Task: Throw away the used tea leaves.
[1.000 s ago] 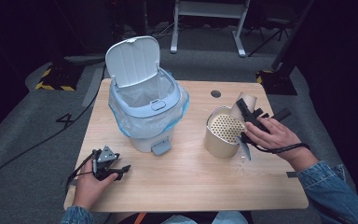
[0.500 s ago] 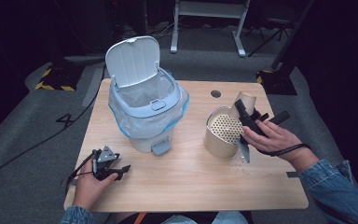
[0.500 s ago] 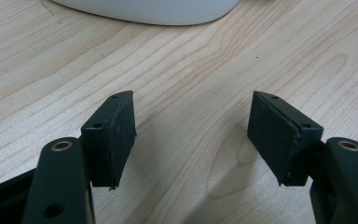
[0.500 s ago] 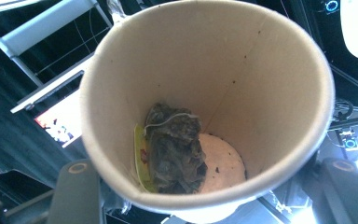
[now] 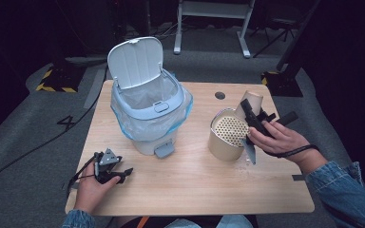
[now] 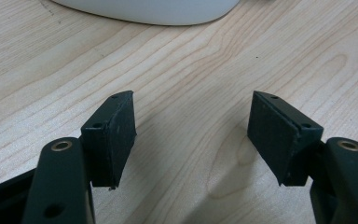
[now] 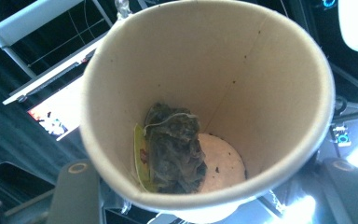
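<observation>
A pale wooden counter [image 5: 190, 175] stands in a dark room with grey floor around it and a white metal frame [image 5: 214, 9] beyond its far edge.

The right gripper [image 5: 253, 118], held in the person's right hand [image 5: 278, 140] near the counter's right side, is closed on a paper cup [image 5: 251, 101]; the cup is raised off the counter and tilted, its base pointing up and away from the person. In the right gripper view the cup's open mouth faces the camera, and a dark, wet tea bag [image 7: 175, 149] with its string and a yellow-green tag [image 7: 141, 158] clings to the inner wall near the bottom. Just below and in front of that gripper stands a tan cylindrical container [image 5: 225, 137] with a perforated top, touching the counter. A small dark round hole [image 5: 220, 95] sits in the counter behind it.

The left gripper [image 5: 116, 175] rests low at the counter's near left corner in the person's left hand [image 5: 92, 187], its jaws spread wide with nothing between them; the left gripper view shows bare wood grain under them and a white curved base [image 6: 149, 9] at the top edge.

Between the two hands, toward the far left, stands a light blue pedal bin [image 5: 149, 118] lined with a clear bag, its lid [image 5: 135, 61] swung upright and its pedal [image 5: 164, 151] facing the person. The bin is well apart from the cup, with the tan container between them.
</observation>
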`<state>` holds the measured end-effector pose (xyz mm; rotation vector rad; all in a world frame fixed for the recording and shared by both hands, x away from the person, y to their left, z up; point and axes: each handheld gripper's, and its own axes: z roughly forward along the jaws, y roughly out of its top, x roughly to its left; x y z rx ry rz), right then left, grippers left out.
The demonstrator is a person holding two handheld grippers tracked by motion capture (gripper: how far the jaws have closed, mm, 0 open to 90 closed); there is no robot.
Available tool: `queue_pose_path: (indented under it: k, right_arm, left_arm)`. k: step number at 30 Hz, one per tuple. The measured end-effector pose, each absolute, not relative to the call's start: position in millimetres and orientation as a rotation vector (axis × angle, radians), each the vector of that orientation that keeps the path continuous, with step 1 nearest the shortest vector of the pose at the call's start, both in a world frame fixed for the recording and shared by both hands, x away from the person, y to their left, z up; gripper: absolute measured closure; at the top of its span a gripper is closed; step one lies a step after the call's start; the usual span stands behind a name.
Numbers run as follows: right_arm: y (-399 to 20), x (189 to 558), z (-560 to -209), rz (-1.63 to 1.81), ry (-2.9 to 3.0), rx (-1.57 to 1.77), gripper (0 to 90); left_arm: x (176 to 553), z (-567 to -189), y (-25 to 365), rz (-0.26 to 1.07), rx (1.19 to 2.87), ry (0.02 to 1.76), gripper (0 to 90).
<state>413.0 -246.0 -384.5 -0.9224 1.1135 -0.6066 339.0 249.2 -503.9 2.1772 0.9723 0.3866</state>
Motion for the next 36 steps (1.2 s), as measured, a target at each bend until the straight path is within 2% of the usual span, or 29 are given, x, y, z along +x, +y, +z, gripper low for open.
queue_pose_path:
  k: [5,8,12,14,18,24,36]
  right_arm:
    - [-248.0,413.0,-385.2,-0.625,1.108,-0.943,36.7]
    - [-248.3,412.8,-374.3,-0.63,1.097,-0.894,36.7]
    - [-250.1,412.6,-384.6,-0.65,1.111,-0.972,36.7]
    - [-253.5,414.2,-376.3,-0.653,1.102,-0.907,36.7]
    - [-248.6,407.7,-390.1,-0.678,1.094,-1.011,36.7]
    - [-243.5,407.5,-392.9,-0.659,1.098,-0.993,36.6]
    - [-246.8,408.3,-377.7,-0.619,1.107,-0.922,35.9]
  left_arm:
    - [339.1,-503.9,249.3,0.387,2.176,0.972,32.7]
    - [339.1,-503.9,249.2,0.388,2.177,0.972,32.7]
    - [339.0,-503.9,249.2,0.388,2.176,0.973,32.7]
    - [339.1,-503.9,249.3,0.388,2.177,0.972,32.7]
    - [339.4,-503.9,249.1,0.39,2.175,0.975,32.7]
    - [339.3,-503.9,249.0,0.388,2.175,0.976,32.7]
    - [339.4,-503.8,249.1,0.389,2.175,0.975,32.7]
